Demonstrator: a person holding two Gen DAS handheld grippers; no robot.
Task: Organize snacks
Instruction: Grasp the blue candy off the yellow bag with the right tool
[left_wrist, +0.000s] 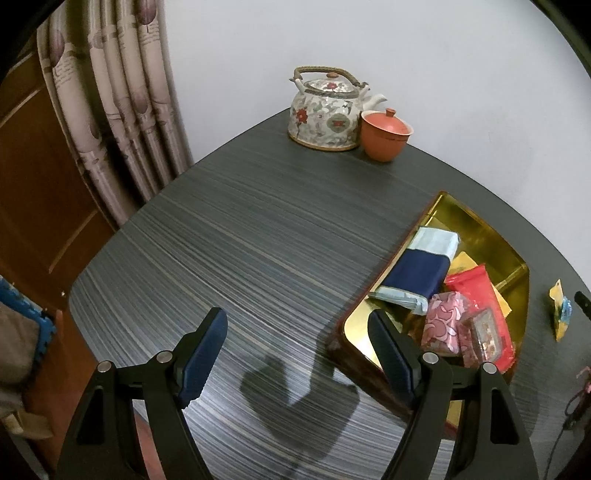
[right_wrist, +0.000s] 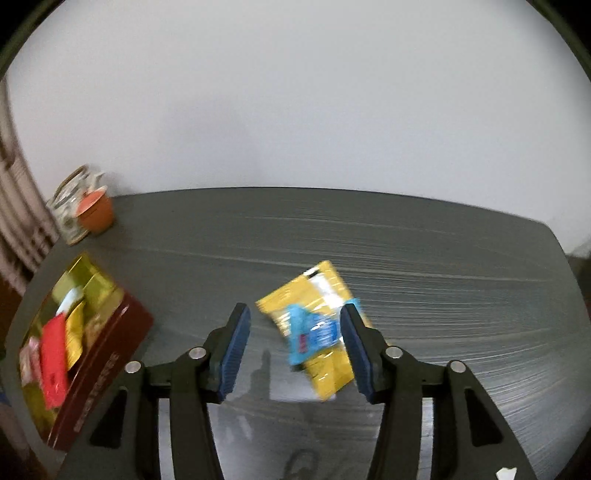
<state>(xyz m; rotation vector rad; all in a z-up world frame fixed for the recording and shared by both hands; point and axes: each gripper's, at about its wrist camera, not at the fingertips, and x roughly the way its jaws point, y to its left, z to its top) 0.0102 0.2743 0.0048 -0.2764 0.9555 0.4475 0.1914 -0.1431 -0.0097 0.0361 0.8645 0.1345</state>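
Observation:
A gold-lined box (left_wrist: 476, 225) with dark red walls sits on the grey table and holds several snack packs: a blue and pale pack (left_wrist: 417, 275), a red pack (left_wrist: 476, 291) and a pink patterned pack (left_wrist: 443, 323). My left gripper (left_wrist: 299, 343) is open and empty, above the table just left of the box. A yellow and blue snack packet (right_wrist: 314, 328) lies flat on the table; it also shows in the left wrist view (left_wrist: 561, 310). My right gripper (right_wrist: 295, 332) is open above it, the packet lying between the fingers. The box also shows at the left of the right wrist view (right_wrist: 107, 343).
A floral teapot (left_wrist: 327, 110) and an orange lidded cup (left_wrist: 386, 134) stand at the table's far corner by the white wall. A curtain (left_wrist: 122, 103) and a wooden door (left_wrist: 37, 177) are to the left. The table's edge runs close on the left.

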